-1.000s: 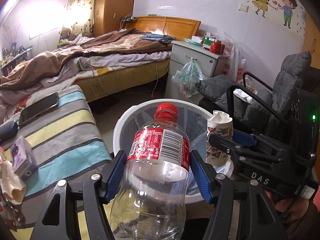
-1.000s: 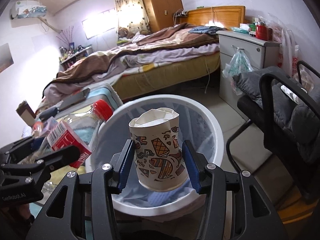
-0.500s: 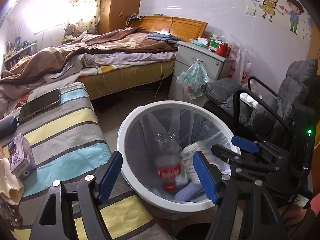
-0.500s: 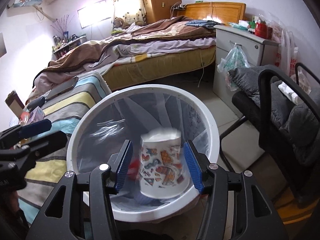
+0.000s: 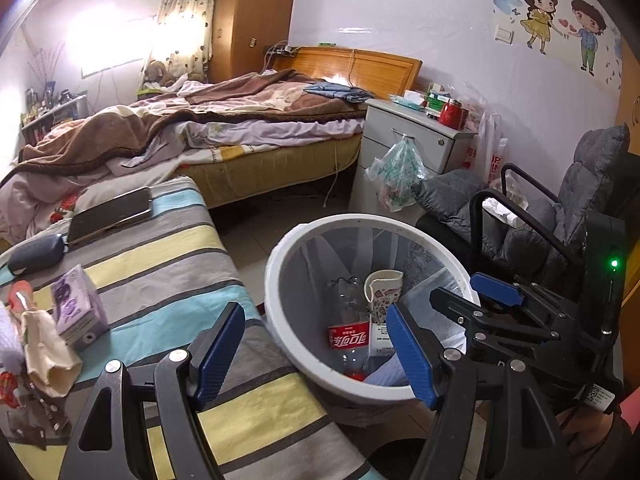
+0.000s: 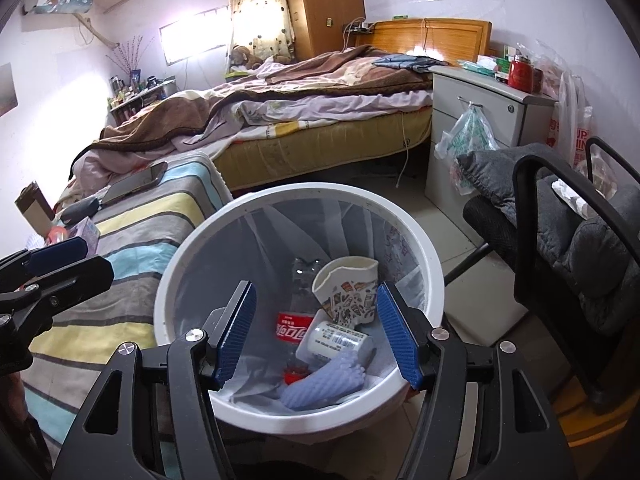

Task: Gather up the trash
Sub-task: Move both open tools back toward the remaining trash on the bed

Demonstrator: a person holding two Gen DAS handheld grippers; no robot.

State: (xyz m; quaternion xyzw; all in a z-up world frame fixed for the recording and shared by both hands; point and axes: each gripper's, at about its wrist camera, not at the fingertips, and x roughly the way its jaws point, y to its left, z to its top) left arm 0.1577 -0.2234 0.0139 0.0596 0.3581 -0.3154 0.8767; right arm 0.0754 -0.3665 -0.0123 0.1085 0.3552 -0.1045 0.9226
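Observation:
A white trash bin with a clear liner stands on the floor beside a striped bench; it also shows in the right wrist view. Inside lie a clear cola bottle with a red label, upside down, a patterned paper cup, a small white cup and a bluish ribbed item. My left gripper is open and empty above the bin's near rim. My right gripper is open and empty over the bin; it also shows in the left wrist view.
The striped bench on the left carries a tablet, a purple box and small clutter. A black-framed chair with grey cushions stands right of the bin. A bed and nightstand lie beyond.
Both grippers opened. The bottle dropped from my left gripper and the paper cup from my right, and both now rest inside the bin. Both grippers drew back slightly.

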